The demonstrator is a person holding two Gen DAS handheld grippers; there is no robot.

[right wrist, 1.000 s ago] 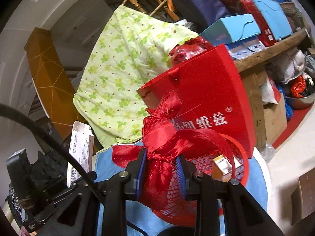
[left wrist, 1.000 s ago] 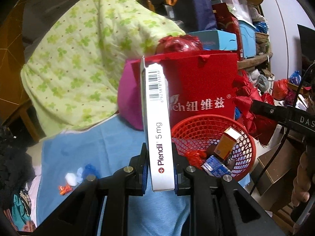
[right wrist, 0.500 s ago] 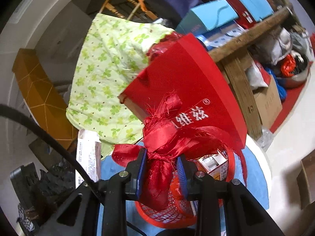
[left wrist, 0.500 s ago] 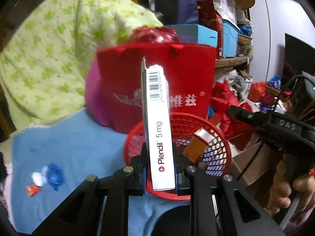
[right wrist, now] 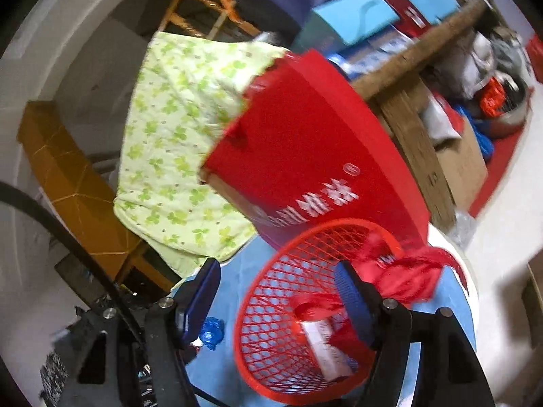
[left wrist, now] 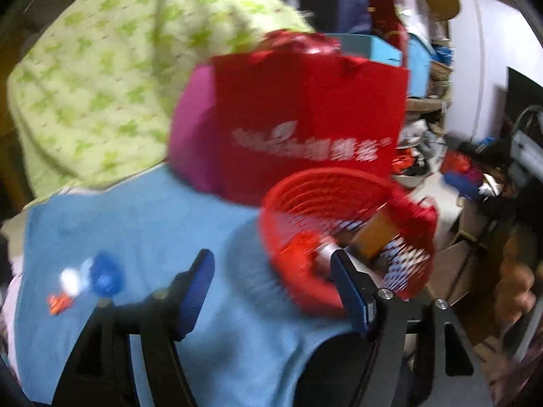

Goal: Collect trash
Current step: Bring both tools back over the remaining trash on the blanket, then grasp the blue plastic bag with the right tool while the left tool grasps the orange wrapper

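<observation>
Left wrist view: the left gripper is shown with jaws opening, nothing between them; the red plastic mesh basket lies ahead-right, small blue and white scraps ahead-left on the blue-covered table.

Right wrist view: the right gripper is shown with jaws opening above the basket, where the red crumpled ribbon is draped, beside the right jaw.

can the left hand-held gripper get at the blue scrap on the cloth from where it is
Probably yes. The blue scrap lies in the open on the blue cloth, left of the left hand-held gripper, whose jaws are opening with nothing between them.
</observation>
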